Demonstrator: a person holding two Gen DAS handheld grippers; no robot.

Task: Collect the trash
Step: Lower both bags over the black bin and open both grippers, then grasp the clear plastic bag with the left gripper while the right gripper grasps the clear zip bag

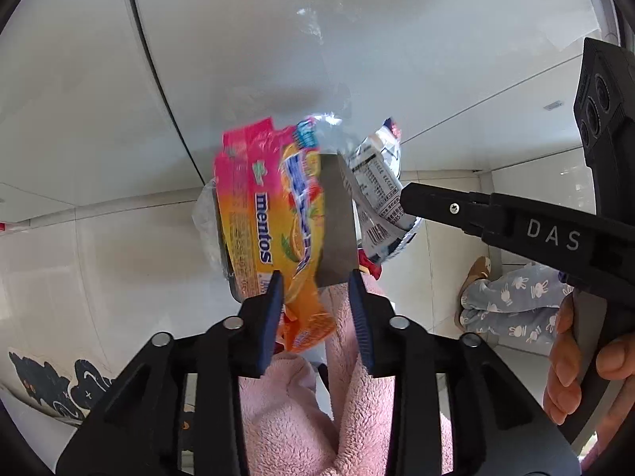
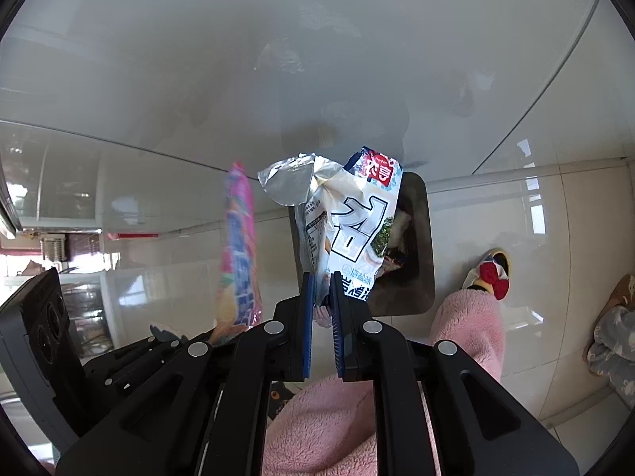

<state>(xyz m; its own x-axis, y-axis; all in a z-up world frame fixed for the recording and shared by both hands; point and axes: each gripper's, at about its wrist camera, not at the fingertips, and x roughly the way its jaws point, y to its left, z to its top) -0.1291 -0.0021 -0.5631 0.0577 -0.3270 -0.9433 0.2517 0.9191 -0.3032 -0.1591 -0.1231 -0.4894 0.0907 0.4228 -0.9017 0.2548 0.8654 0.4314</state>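
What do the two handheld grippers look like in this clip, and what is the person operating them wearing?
Both the left gripper and right gripper are matte black linkages with round silver pivot pins and ribbed blue finger pads. The right gripper's body carries white "DAS" lettering and a lens cluster. The person wears fluffy pink trousers and a slipper with a red bow.

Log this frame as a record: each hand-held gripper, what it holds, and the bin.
left hand-held gripper: jaws apart, pointing down
left load: Mentos wrapper between the jaws, not pinched, blurred
right hand-held gripper: shut
right load: snack bag, pinched at its lower edge
bin: grey, on the tiled floor, beneath both wrappers, some trash inside
stage: both items over the bin, neither in it yet
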